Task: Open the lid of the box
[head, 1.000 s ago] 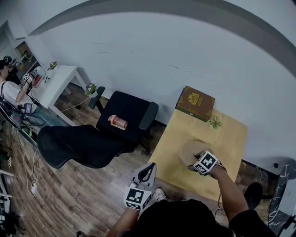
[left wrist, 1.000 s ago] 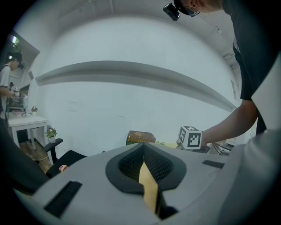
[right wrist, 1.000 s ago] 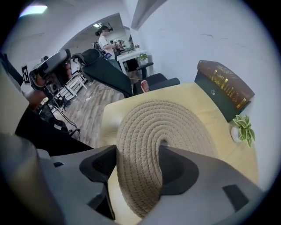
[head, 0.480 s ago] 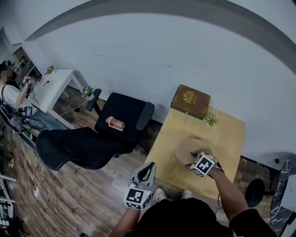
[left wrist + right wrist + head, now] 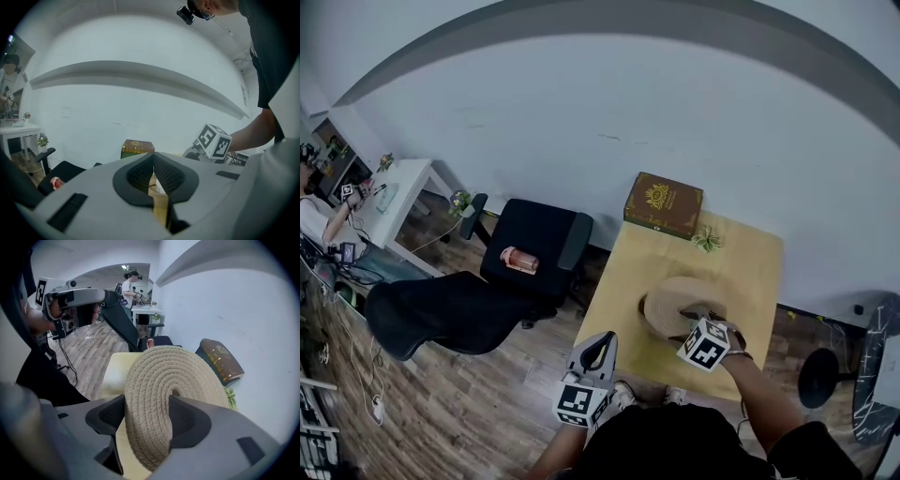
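Observation:
A round lid of coiled tan rope (image 5: pixel 164 394) is tilted up between my right gripper's pads, which press on its edge from both sides. In the head view the lid (image 5: pixel 675 302) hangs over the front part of the light wooden table (image 5: pixel 755 272), with my right gripper (image 5: pixel 692 323) shut on its near rim. The box under it is hidden by the lid. My left gripper (image 5: pixel 600 347) stays off the table's front left corner, over the floor. Its pads (image 5: pixel 140 171) touch with nothing between them.
A dark green and brown book (image 5: pixel 664 204) lies at the table's far edge, with a small green sprig (image 5: pixel 706 240) beside it. Left of the table stands a black office chair (image 5: pixel 534 234) with a pink bottle (image 5: pixel 516 260) on it. A white desk (image 5: pixel 398 183) is far left.
My right gripper has risen with the rope lid, which now stands more tilted and larger in view. My left gripper has shifted a little beside the table's corner.

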Demonstrator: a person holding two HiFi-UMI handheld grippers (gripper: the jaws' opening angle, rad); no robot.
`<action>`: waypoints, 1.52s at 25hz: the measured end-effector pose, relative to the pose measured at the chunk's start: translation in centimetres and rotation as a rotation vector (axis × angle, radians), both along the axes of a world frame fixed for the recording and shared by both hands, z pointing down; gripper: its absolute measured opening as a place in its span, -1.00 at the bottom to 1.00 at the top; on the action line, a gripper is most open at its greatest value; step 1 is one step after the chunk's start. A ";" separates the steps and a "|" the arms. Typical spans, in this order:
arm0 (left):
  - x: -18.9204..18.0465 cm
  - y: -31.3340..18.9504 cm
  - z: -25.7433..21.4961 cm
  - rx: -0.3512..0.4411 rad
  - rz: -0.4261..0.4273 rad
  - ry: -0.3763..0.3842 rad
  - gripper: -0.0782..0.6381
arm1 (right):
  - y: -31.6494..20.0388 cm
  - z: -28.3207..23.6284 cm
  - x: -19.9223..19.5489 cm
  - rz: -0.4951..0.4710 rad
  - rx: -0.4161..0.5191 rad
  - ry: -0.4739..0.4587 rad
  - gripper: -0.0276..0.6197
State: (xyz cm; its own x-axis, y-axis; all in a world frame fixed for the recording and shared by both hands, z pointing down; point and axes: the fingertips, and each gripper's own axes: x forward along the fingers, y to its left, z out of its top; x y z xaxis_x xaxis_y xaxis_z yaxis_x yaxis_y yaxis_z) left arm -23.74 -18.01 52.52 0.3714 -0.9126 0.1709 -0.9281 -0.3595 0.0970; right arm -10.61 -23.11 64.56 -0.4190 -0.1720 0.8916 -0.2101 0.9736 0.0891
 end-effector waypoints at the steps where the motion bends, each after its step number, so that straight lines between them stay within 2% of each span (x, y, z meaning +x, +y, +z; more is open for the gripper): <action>1: 0.3 -0.2 -0.1 -0.002 0.003 0.002 -0.73 | 0.0 -0.3 0.4 0.002 0.014 0.001 0.04; 5: 1.9 -0.9 -0.1 0.008 0.044 -0.013 -0.73 | 0.2 -1.6 2.5 0.028 0.050 -0.005 0.04; 9: 3.8 -1.4 -0.2 -0.006 0.071 0.004 -0.73 | 0.3 -1.7 5.7 0.100 0.052 -0.008 0.04; 16: 7.9 -1.5 0.0 -0.022 0.164 -0.005 -0.73 | 1.3 -1.1 12.3 0.209 0.057 0.029 0.04; 25: 10.8 -1.6 0.3 -0.015 0.238 -0.030 -0.73 | 3.9 2.3 19.1 0.266 0.014 0.118 0.04; 31: 11.8 -1.1 0.8 -0.036 0.255 -0.044 -0.73 | 5.7 5.8 21.2 0.275 -0.047 0.144 0.04; 38: 12.0 -0.9 0.7 -0.058 0.225 -0.043 -0.73 | 5.9 9.3 20.7 0.212 -0.086 0.171 0.04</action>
State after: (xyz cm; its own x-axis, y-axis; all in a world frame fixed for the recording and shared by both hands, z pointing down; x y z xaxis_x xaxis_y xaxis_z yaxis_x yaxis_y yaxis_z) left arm -11.77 -18.87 53.24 0.5555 -0.7958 0.2409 -0.8290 -0.5526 0.0859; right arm 10.12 -17.17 73.84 -0.2245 -0.1602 0.9612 -0.3986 0.9152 0.0594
